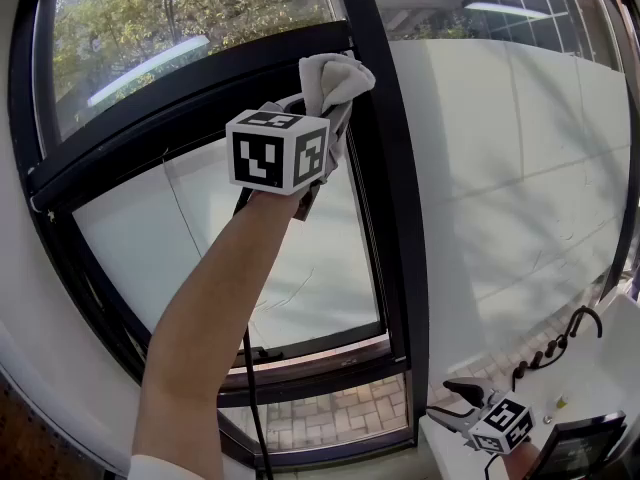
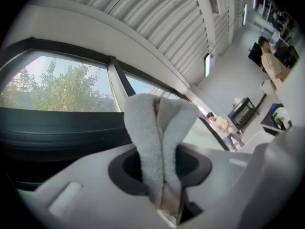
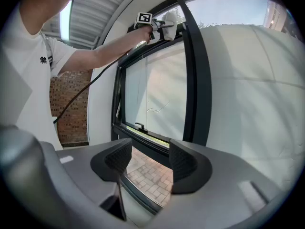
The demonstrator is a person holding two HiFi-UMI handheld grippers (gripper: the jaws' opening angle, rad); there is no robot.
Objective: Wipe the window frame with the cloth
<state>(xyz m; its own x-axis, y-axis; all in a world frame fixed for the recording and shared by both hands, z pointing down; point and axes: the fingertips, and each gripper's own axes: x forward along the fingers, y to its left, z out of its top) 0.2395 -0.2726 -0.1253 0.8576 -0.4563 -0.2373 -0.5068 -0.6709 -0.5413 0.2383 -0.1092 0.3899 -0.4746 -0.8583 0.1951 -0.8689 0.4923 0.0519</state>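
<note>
**Cloth at the top corner of the frame**

Head view: the left tool (image 1: 322, 118) is raised on an outstretched arm. It holds the cloth (image 1: 338, 78) at the far upper part of the window frame (image 1: 388, 198), where the dark crossbar meets the upright post. Whether the fabric touches the bar cannot be told here. A black cable (image 1: 250, 388) trails down beside the forearm and could snag. The right tool (image 1: 452, 404) hangs low at the near right, well apart from the work.

Left gripper view: the jaws are closed on the cloth, and a folded, fleecy wad stands out past them towards the crossbar (image 2: 57, 132). It looks soft, light and limp. It is probably best pinched in its bunched middle, as here, so that fabric rather than tool meets the frame.

Right gripper view: the jaws stand wide with nothing between them. A small latch handle (image 3: 139, 126) juts from the lower rail and would likely interrupt a wipe along it.
</note>
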